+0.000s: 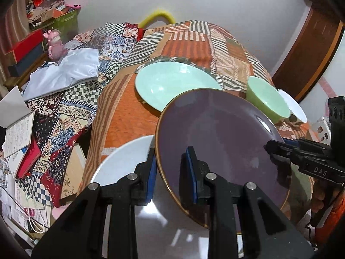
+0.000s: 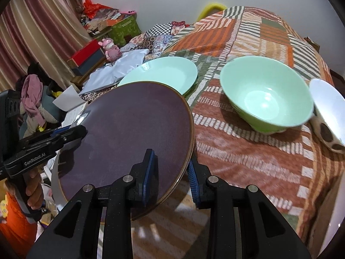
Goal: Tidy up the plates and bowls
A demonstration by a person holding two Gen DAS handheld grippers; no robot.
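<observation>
Cluttered bedroom, pale wall behind, striped curtain at one side; for a work surface, a bed under a patchwork quilt in orange, green and white, soft and uneven. Held above it, tilted, a dark purple plate, pinched at opposite edges: left gripper clamped on the near-left rim, right gripper clamped on the near-right rim, blue pads on both faces of the rim. Looked glazed and stiff, so probably slippery under the pads, fairly heavy, and breakable if dropped; rim grips on two sides seemed the sensible hold, with both hands kept level with each other. Below the left gripper, a white plate, partly under the purple one. Further back on the quilt, a mint-green plate; to its right a green bowl, then a white bowl with dark spots touching it. Beyond the bed, stacked boxes, a pink figurine, papers and a crumpled white bag. Landing on such soft bedding likely gentle, though prone to tipping.
</observation>
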